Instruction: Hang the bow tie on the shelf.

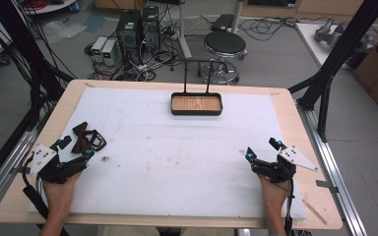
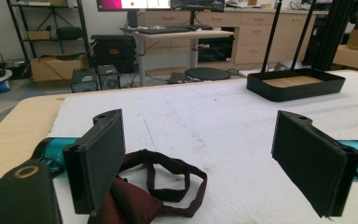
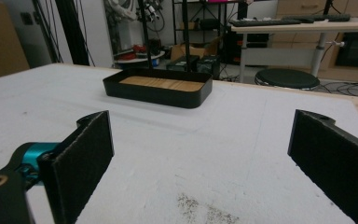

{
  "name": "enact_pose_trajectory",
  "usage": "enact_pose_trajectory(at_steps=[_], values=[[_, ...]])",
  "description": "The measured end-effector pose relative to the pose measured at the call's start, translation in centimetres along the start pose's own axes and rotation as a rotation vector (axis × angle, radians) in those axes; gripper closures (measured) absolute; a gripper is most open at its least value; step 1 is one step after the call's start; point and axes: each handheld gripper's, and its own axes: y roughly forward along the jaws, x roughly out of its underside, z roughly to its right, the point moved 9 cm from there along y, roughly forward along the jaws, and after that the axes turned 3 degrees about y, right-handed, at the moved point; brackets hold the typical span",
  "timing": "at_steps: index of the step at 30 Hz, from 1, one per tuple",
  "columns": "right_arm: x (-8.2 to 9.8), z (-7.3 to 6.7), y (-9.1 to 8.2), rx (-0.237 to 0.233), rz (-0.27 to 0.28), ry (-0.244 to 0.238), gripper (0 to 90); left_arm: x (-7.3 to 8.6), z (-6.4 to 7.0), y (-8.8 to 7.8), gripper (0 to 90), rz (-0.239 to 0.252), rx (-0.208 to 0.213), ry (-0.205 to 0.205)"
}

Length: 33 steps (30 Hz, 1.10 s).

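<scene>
Both sets of jaws stand spread wide and hold nothing. The dark red bow tie (image 1: 85, 138) lies on the white mat at about nine o'clock on the worktop (image 1: 21, 186), just beside the left gripper (image 1: 75, 152); the right gripper (image 1: 262, 150) waits at four o'clock, and the black tray (image 1: 196, 104) sits at twelve. The likely trouble is the loose strap (image 2: 175, 173): jaws catching only that loop would let the limp fabric dangle, drag or slip free.
</scene>
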Motion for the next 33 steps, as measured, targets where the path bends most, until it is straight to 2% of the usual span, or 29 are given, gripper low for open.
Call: enact_pose_trajectory(at_steps=[5,8,16,19,29,33], values=[[-0.01,0.05,-0.05,-0.003,0.001,0.005,5.7,0.01,-0.13,-0.09,17.8,-0.012,-0.005,-0.013],[-0.12,0.04,-0.19,0.012,0.006,-0.017,5.7,0.01,-0.15,-0.18,17.7,-0.025,-0.002,-0.035],[-0.16,-0.04,-0.21,0.016,0.008,-0.023,5.7,-0.39,-0.22,-0.54,18.9,-0.006,-0.026,-0.002],[-0.15,-0.09,-0.23,0.014,0.008,-0.022,5.7,-0.40,-0.18,-0.57,19.0,-0.012,-0.019,-0.014],[-0.14,-0.26,-0.17,0.010,0.008,-0.032,5.7,-0.48,-0.50,-0.76,19.3,-0.011,-0.038,-0.006],[-0.10,-0.29,-0.16,0.010,0.005,-0.031,5.7,-0.55,-0.81,-0.73,19.7,-0.011,-0.049,-0.018]])
